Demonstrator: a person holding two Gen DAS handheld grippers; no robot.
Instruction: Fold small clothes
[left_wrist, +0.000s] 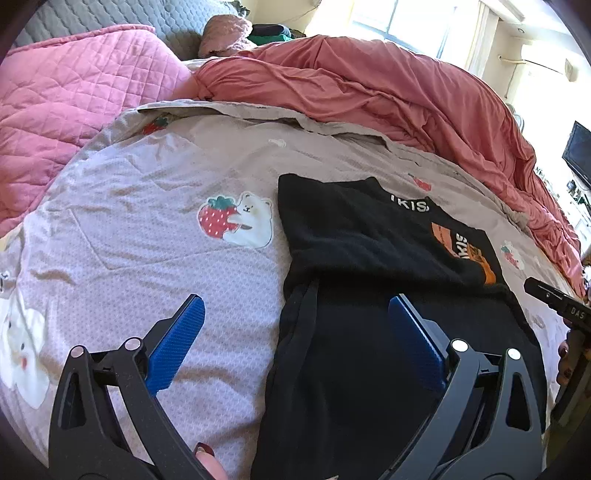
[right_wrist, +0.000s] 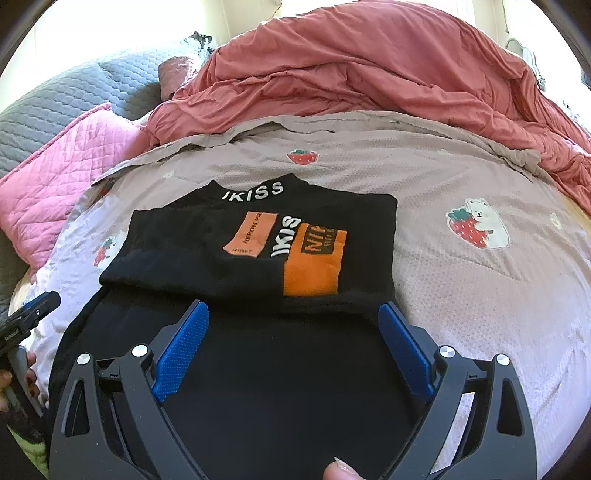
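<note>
A black shirt (right_wrist: 258, 266) with orange patches and white "KISS" lettering lies flat on the bed, its sleeves folded in across the chest. In the left wrist view the black shirt (left_wrist: 362, 332) fills the lower right. My left gripper (left_wrist: 295, 306) is open just above the shirt's left edge, one blue finger over the sheet and one over the cloth. My right gripper (right_wrist: 293, 314) is open over the shirt's lower half, nothing between its blue fingers. Each gripper shows at the edge of the other's view: the right gripper (left_wrist: 554, 299), the left gripper (right_wrist: 33, 314).
The shirt rests on a grey-pink bed sheet (right_wrist: 461, 295) printed with strawberries and bears. A bunched red duvet (right_wrist: 369, 81) lies along the far side. A pink quilted pillow (left_wrist: 74, 103) and a grey quilted one (right_wrist: 74, 99) sit at the far left.
</note>
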